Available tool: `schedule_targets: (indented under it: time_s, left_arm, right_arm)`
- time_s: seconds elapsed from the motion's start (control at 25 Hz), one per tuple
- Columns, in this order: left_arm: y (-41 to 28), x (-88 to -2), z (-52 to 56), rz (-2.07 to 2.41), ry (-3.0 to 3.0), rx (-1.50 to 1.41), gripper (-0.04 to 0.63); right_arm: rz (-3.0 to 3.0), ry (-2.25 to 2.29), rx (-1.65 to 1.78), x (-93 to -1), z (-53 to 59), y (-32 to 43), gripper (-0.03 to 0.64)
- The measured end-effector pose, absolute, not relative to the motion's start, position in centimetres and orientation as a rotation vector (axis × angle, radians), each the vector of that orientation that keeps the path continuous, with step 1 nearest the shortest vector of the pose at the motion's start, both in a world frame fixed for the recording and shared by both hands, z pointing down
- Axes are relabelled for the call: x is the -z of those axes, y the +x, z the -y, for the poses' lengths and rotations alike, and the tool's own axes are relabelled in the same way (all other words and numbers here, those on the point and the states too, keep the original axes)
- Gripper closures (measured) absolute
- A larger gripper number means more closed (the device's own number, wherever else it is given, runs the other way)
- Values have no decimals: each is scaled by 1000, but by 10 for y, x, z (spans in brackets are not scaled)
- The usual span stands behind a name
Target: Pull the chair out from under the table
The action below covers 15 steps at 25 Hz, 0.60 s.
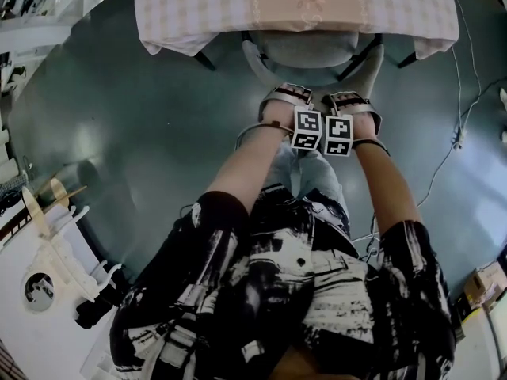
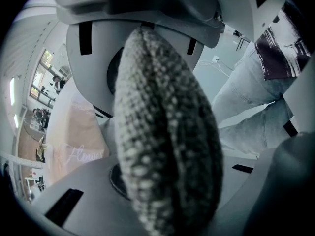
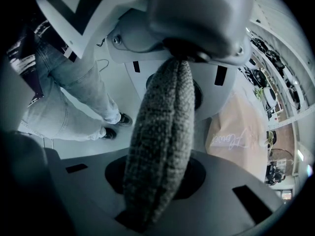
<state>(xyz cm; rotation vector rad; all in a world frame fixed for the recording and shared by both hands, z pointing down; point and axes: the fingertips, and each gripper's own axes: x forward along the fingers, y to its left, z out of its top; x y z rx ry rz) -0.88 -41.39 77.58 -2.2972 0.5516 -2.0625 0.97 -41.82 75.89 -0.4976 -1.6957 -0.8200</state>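
Note:
A grey chair (image 1: 310,51) stands with its seat partly under the table (image 1: 198,14), which wears a pink checked cloth. Its curved backrest faces me. Side by side on the backrest's top edge, my left gripper (image 1: 287,96) and right gripper (image 1: 353,98) both point steeply down. In the left gripper view the woven grey backrest edge (image 2: 167,146) fills the gap between the white jaws of the left gripper (image 2: 162,127), which is shut on it. The right gripper (image 3: 165,127) is likewise shut on the same woven edge (image 3: 157,161). The fingertips are hidden behind the marker cubes in the head view.
The tablecloth (image 3: 241,136) hangs just beyond the backrest. My jeans-clad legs (image 1: 305,176) stand right behind the chair. A thin cable (image 1: 459,125) trails over the grey floor at the right, a cardboard box (image 1: 487,283) sits at the far right, and white furniture (image 1: 40,291) fills the lower left.

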Motion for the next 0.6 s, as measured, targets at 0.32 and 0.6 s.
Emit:
schedule_targets:
  time_s: [0.32, 0.6]
  left_arm:
    - [20, -772, 376, -575, -2306, 2066, 500]
    - [44, -773, 345, -607, -2313, 2077, 501]
  right_arm:
    - [1697, -517, 831, -756, 380, 38, 546]
    - [1700, -540, 848, -756, 350, 61, 549]
